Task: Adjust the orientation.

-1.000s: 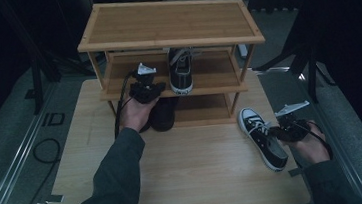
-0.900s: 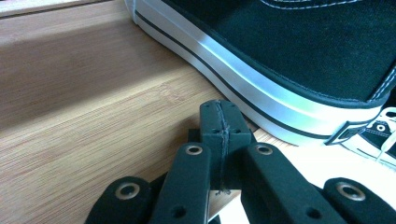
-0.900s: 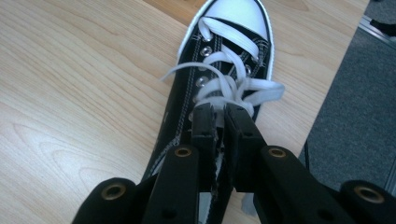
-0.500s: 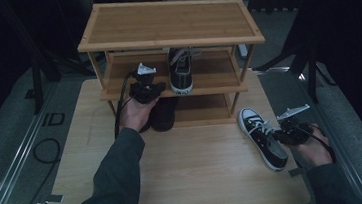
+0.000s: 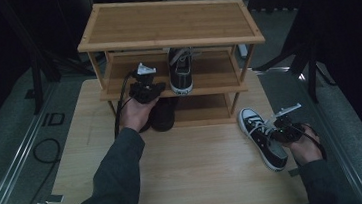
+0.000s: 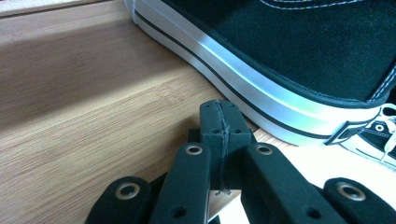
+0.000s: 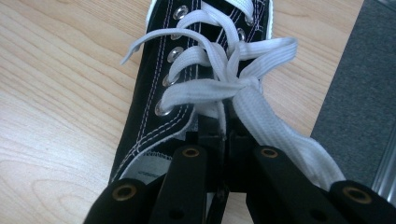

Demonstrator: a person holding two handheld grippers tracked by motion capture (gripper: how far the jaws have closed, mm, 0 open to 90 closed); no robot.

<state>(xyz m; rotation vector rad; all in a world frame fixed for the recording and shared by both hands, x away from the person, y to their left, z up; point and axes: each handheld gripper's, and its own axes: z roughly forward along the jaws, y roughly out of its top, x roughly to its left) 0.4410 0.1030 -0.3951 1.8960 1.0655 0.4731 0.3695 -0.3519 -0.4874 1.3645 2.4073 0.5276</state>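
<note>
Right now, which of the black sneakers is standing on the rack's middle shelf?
The black high-top sneaker beside the left gripper, toe toward the person. The other laced sneaker lies on the table at the right gripper.

Dim room, dark all round the table point(image 5: 176, 173); light falls from above onto the shelf point(image 5: 169, 23) top, leaving the lower tiers shadowed; a white glare flares at the high view's bottom-left corner; both gripper views are brighter, soft up close; the sneaker's sole point(image 6: 261, 93) gleams.
</note>
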